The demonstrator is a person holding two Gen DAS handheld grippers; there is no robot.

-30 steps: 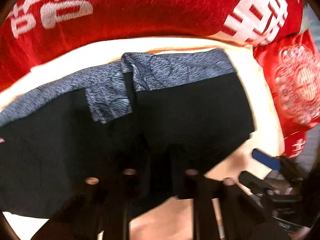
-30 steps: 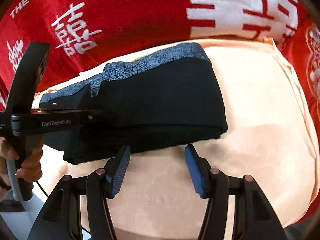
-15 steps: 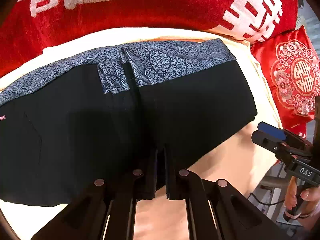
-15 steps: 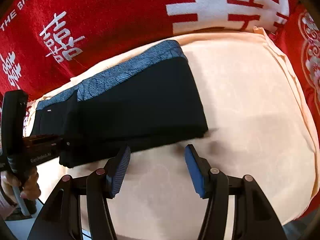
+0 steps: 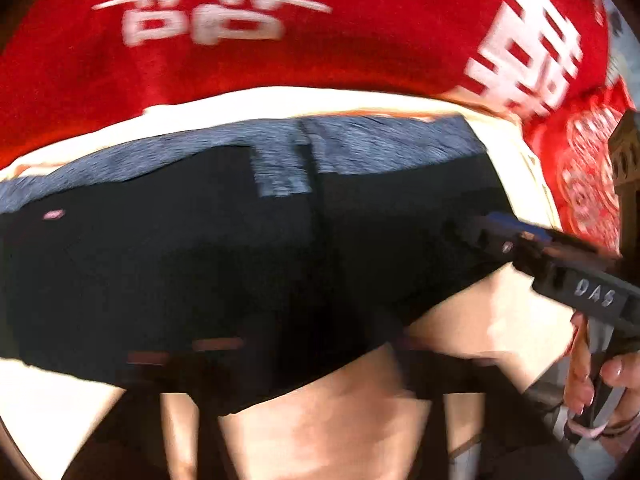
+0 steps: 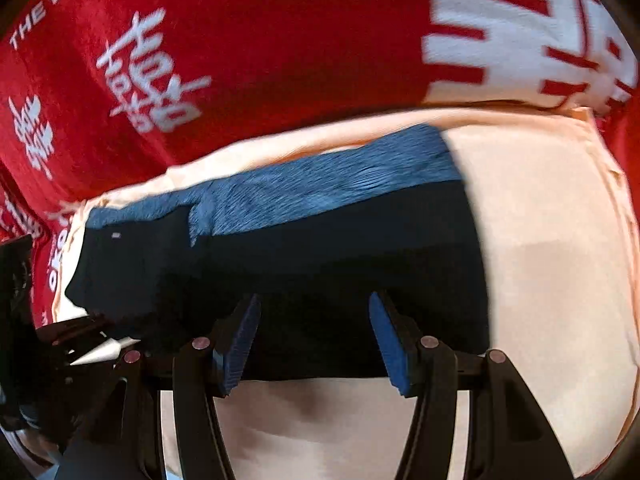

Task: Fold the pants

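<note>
**Folded pants flat on cream cloth, both grippers unloaded**

Landmark: the pants (image 6: pixel 320 264); black, folded into a wide block, grey-blue patterned waistband (image 6: pixel 328 184) along the far edge; they are laid flat on the cream sheet (image 6: pixel 560 260), which is backed by a red blanket (image 6: pixel 280 40) with white characters; a red embroidered cushion (image 5: pixel 588 184) is seen past the right end of the pants in the left wrist view.

Left gripper (image 5: pixel 304 356): frame heavily blurred; jaws have just been opening, and are seen spread apart over the near edge of the pants; the dark fingers merge with the black cloth, so contact cannot be told; nothing is seen clamped between them.

Right gripper (image 6: pixel 316 340): jaws held apart, blue pads (image 6: pixel 390 344) facing each other over the near edge of the pants; black cloth is seen in the gap behind them, but the pads are not pressed on it; in the left wrist view the same tool is seen entering at the right end of the pants, "DAS" marked on its body, held by a hand (image 5: pixel 600 384) at the lower right.
</note>
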